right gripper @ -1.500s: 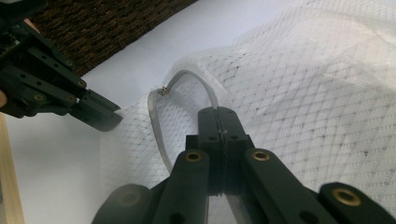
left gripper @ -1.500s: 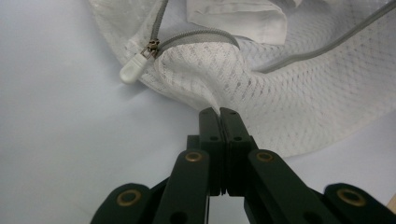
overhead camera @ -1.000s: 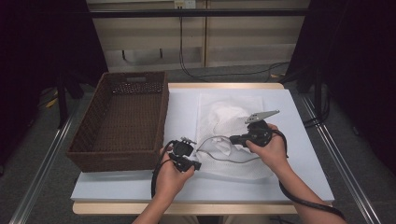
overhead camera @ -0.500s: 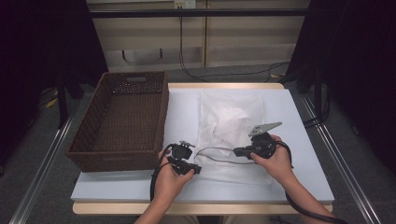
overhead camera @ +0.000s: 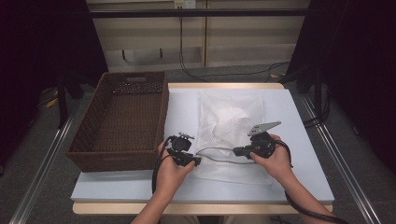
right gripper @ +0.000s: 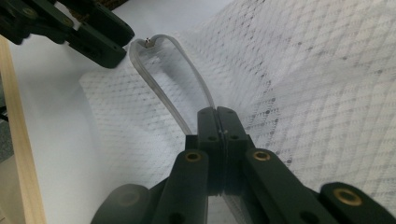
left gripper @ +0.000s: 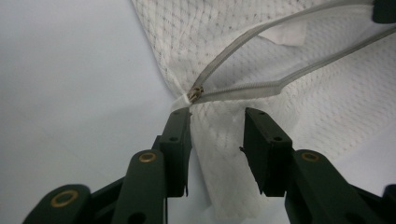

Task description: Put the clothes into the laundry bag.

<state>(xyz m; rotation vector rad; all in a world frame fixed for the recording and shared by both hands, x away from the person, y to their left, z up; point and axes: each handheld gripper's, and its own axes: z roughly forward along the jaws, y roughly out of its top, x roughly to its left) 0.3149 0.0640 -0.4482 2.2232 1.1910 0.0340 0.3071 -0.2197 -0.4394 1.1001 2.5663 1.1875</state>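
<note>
The white mesh bag (overhead camera: pixel 231 133) lies flat on the worktop (overhead camera: pixel 299 154), just right of the wicker basket (overhead camera: pixel 121 116). Left tongs (left gripper: pixel 217 140) have just been opening, now narrowly parted around the bag's corner by the zip pull (left gripper: pixel 196 93). Right tongs (right gripper: pixel 217 119) are clamped tight on the open zip's edge.

White mesh bag (overhead camera: pixel 231 122), flat on table, grey zipper (left gripper: pixel 261 84) partly open, near front edge
</note>
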